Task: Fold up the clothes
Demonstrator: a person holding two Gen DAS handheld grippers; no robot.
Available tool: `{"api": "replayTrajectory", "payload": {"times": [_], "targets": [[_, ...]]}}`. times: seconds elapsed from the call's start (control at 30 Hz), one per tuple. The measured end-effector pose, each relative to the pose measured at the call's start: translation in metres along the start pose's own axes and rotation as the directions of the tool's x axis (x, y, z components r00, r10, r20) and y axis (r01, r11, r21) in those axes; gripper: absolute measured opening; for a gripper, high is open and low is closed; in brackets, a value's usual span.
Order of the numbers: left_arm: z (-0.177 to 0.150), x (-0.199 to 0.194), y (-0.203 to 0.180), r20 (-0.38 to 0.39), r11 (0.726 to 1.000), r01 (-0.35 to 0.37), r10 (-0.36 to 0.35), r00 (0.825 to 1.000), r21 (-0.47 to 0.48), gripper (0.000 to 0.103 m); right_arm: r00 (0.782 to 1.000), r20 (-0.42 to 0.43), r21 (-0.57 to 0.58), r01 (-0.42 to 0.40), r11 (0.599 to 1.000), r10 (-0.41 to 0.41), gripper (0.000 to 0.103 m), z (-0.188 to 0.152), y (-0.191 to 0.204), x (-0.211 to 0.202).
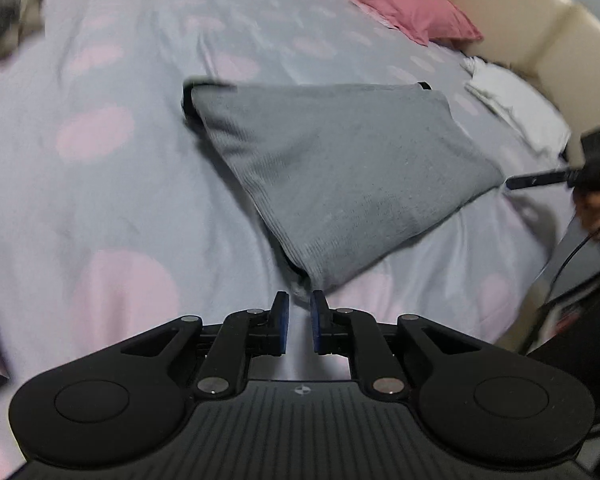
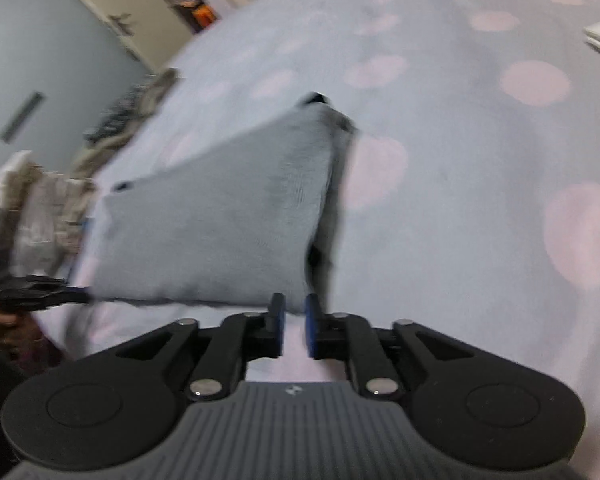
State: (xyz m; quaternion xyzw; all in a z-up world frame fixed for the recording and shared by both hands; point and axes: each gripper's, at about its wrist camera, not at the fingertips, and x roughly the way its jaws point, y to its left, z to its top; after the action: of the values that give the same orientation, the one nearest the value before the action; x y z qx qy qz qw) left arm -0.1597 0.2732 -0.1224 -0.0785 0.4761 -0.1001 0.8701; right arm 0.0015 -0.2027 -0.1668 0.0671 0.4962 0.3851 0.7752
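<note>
Just ahead, grey garment [image 1: 340,176] corners pinched by left tongs [image 1: 300,306], right tongs [image 2: 295,308].

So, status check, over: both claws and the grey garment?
Left claw and right claw: each pinching a near corner of the grey knit garment, lifted taut. White folded laundry lies well clear.

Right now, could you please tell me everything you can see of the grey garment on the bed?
The grey garment is a ribbed knit, folded into a rough four-sided panel with dark trim peeking out at its far corners. It hangs taut over the dotted bedspread, stretched between two near corners: the left gripper pinches one, the right gripper the other.
</note>
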Motion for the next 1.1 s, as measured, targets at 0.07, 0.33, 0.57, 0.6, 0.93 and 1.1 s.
{"api": "replayTrajectory", "payload": {"times": [0.07,0.33,0.57,0.6,0.93,1.1], "targets": [[0.004,-0.014,0.000,0.031,0.999,-0.027,0.027,0.999,0.022,0.010,0.999,0.031,0.050,-0.019,0.999,0.017,0.032,-0.006,-0.002,-0.005],[0.076,-0.013,-0.037,0.001,0.977,-0.048,0.049,0.999,0.209,0.033,0.992,0.125,0.276,-0.067,0.959,0.033,0.039,-0.028,-0.004,0.001],[0.158,0.050,-0.099,-0.101,0.959,-0.028,0.059,0.993,0.283,0.036,0.969,0.247,0.493,-0.135,0.859,0.011,0.039,-0.047,-0.017,0.007],[0.166,0.061,-0.107,-0.107,0.956,-0.027,0.061,0.992,0.291,0.036,0.963,0.270,0.517,-0.153,0.842,0.010,0.039,-0.051,-0.018,0.008],[0.204,0.133,-0.152,-0.121,0.939,0.053,-0.012,0.993,0.340,0.040,0.886,0.464,0.632,-0.325,0.704,-0.007,0.039,-0.073,-0.030,0.021],[0.218,0.164,-0.171,-0.132,0.930,0.103,-0.060,0.989,0.353,0.041,0.869,0.494,0.627,-0.342,0.700,-0.017,0.037,-0.068,-0.030,0.026]]}}
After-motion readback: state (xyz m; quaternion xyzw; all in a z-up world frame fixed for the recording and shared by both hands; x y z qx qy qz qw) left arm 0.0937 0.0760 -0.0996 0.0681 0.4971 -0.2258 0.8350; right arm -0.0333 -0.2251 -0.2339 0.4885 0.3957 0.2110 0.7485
